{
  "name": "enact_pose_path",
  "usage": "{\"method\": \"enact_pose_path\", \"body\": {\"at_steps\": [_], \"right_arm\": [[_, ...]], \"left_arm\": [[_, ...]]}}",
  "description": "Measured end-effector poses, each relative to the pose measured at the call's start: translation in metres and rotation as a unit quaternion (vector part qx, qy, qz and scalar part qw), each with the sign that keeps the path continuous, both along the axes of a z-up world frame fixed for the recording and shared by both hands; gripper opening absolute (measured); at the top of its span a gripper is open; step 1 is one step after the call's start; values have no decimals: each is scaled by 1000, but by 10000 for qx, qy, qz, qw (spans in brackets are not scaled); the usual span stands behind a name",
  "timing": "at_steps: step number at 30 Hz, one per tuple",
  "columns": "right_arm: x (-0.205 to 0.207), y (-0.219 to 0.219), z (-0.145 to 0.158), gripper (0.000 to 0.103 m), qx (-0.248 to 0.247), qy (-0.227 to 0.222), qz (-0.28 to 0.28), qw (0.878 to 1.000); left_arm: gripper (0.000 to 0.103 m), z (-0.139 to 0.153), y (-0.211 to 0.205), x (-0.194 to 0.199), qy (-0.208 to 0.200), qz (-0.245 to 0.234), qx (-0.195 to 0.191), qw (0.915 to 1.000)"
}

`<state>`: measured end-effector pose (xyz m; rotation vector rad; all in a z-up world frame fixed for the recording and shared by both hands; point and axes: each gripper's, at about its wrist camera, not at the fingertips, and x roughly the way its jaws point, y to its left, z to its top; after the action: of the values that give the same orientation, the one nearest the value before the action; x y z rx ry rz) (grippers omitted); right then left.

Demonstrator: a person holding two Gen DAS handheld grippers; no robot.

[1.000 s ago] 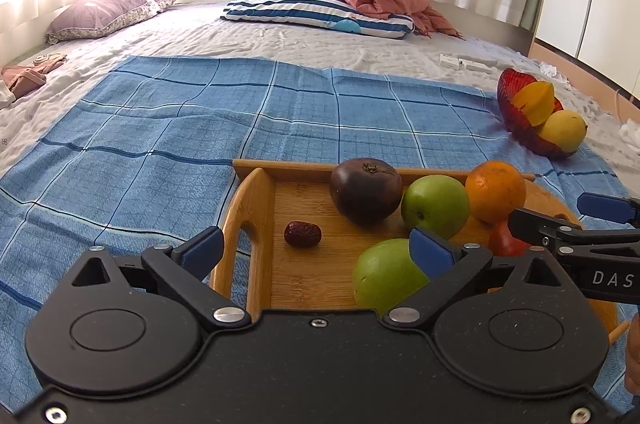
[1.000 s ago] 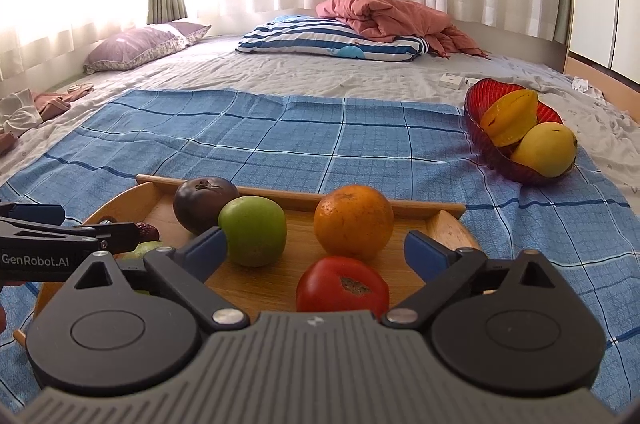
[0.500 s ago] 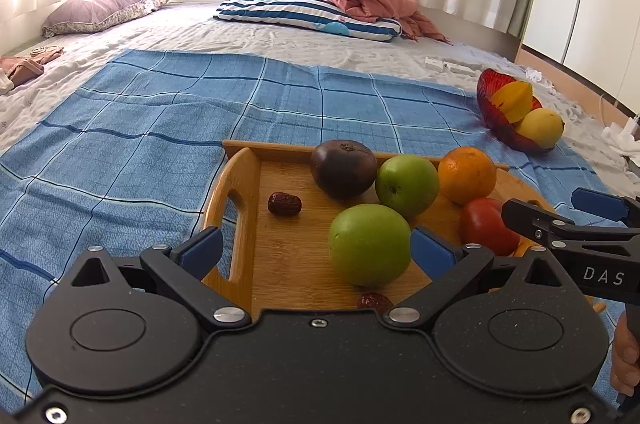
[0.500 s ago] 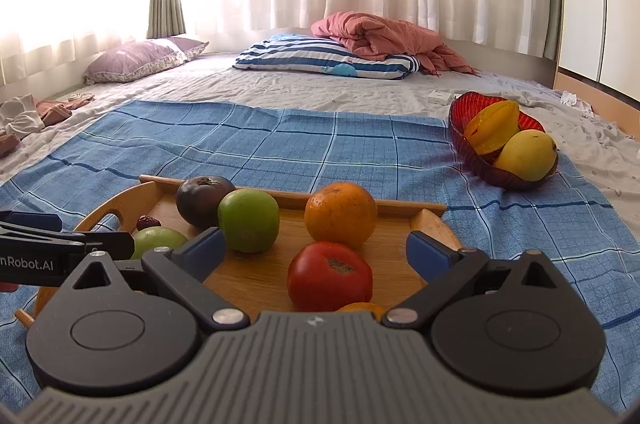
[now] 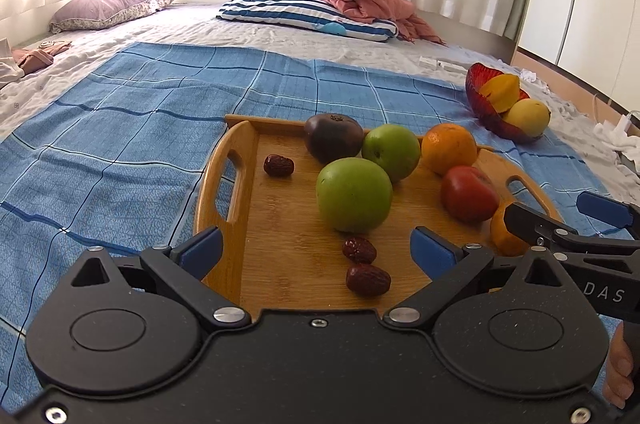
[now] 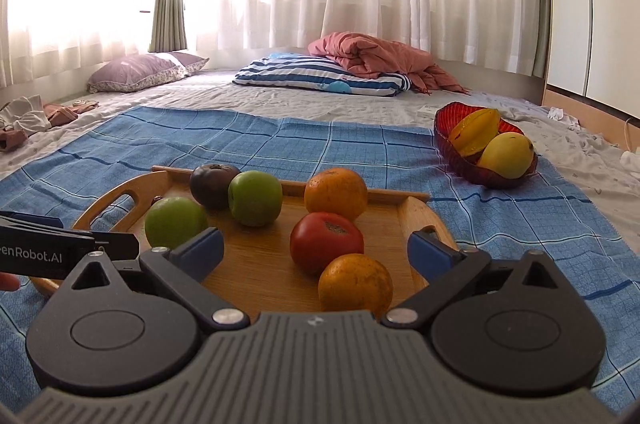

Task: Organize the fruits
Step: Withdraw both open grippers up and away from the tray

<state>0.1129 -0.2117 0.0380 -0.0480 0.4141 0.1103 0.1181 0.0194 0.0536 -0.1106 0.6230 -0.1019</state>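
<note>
Your bed (image 6: 280, 100) carries a blue checked cloth (image 5: 120, 144), and on it sits the bamboo tray (image 5: 224, 180) with cut-out handles at both ends. "DAS" reads on your right gripper (image 6: 314, 254), "enRobot.AI" on your left gripper (image 5: 316, 252); both jaws stand wide, holding nothing. On the tray: two green apples (image 5: 354, 194), a dark purple fruit (image 5: 333, 137), two oranges (image 6: 335, 194), a tomato (image 6: 327, 242) and three dates (image 5: 368, 280). Bare board lies along the tray's left side. The red bowl (image 6: 460, 156), with starfruit (image 6: 476, 134) and mango (image 6: 506, 154), sits near the cloth's far right edge.
</note>
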Motion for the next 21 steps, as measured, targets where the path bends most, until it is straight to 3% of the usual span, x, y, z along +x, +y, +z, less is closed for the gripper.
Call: {"method": "enact_pose_path", "body": {"at_steps": [21], "right_arm": [[-52, -14, -27, 103, 81, 17, -323, 9994]], "left_arm": [[100, -19, -11, -50, -29, 53, 223, 9997]]}}
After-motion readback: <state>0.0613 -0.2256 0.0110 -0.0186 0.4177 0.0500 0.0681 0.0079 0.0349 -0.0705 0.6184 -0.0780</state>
